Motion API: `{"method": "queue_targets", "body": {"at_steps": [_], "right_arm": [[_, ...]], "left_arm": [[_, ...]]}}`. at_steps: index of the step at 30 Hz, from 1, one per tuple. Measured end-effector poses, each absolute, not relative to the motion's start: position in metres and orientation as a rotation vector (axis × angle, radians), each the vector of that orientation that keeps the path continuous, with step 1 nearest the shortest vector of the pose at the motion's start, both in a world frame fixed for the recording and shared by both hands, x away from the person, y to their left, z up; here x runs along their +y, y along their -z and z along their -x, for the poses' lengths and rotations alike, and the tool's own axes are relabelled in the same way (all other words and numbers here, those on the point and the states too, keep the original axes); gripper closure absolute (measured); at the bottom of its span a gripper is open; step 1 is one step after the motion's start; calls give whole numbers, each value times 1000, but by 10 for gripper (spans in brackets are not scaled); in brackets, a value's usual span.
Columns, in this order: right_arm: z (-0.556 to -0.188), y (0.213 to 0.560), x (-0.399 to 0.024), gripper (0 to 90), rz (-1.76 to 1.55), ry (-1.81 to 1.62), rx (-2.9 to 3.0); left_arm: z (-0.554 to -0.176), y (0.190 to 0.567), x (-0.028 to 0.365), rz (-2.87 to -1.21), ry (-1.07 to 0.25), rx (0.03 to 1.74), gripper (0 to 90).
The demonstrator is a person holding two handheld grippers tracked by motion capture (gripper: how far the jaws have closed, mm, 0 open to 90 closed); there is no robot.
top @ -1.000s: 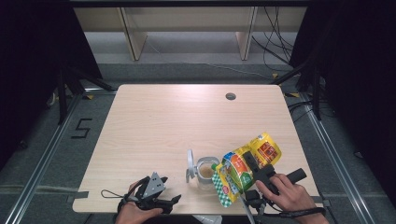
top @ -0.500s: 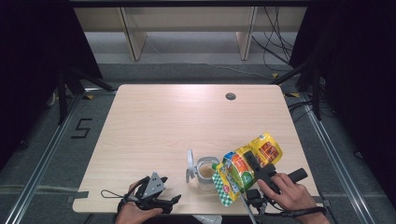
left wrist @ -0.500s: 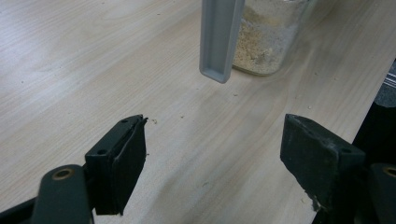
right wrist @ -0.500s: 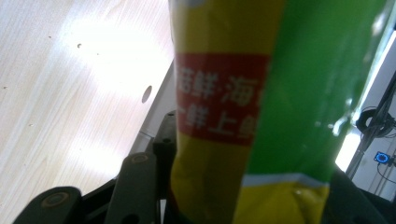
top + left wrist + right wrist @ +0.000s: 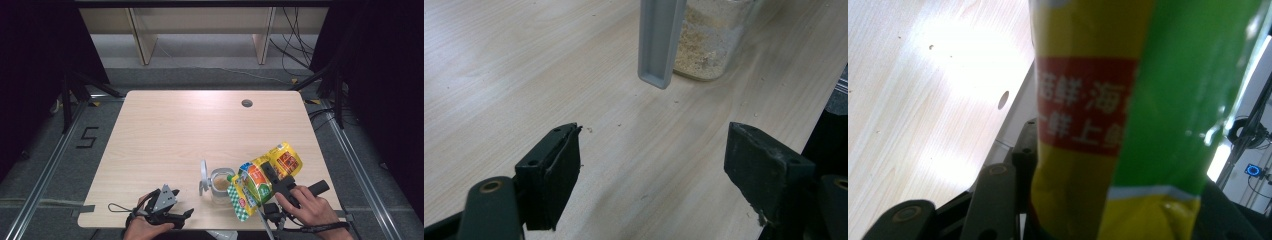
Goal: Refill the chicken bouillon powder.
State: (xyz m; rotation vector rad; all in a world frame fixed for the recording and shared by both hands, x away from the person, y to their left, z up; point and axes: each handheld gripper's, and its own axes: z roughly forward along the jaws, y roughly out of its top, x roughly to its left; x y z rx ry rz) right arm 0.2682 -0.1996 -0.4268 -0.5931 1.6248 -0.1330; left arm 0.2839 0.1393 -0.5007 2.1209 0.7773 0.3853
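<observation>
I have the table (image 5: 190,130) mostly bare, with all the work crowded at its near edge. The biggest thing there is the pouch (image 5: 262,177), yellow and green, tilted with its lower end angled down toward the jar (image 5: 220,182); my right gripper (image 5: 272,175) has its jaws closed on the pouch about halfway up, and in the right gripper view the pouch (image 5: 1108,115) rises straight out from between them. The jar stands upright just left of the pouch, holding a low layer of pale powder, its lid (image 5: 203,175) hinged up on the far-left side (in the left gripper view it hangs as a grey bar (image 5: 659,40) in front of the jar (image 5: 711,45)). My left gripper (image 5: 162,207) rests on the table well to the left of the jar, jaws wide with nothing between them.

I judge this to be the pouring step: the pouch is tipped at the jar mouth, though I cannot tell whether anything is flowing. Next I should hold the spout over the opening and tilt gently, and perhaps bring the left gripper in to steady the jar.
</observation>
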Motion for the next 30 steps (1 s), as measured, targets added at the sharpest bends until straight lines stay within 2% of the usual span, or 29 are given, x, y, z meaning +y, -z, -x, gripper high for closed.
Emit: {"method": "queue_targets", "body": {"at_steps": [30], "right_arm": [[-267,429,-199,593,638,174,1585]], "left_arm": [[-284,502,139,-2112,-381,786,223]]}}
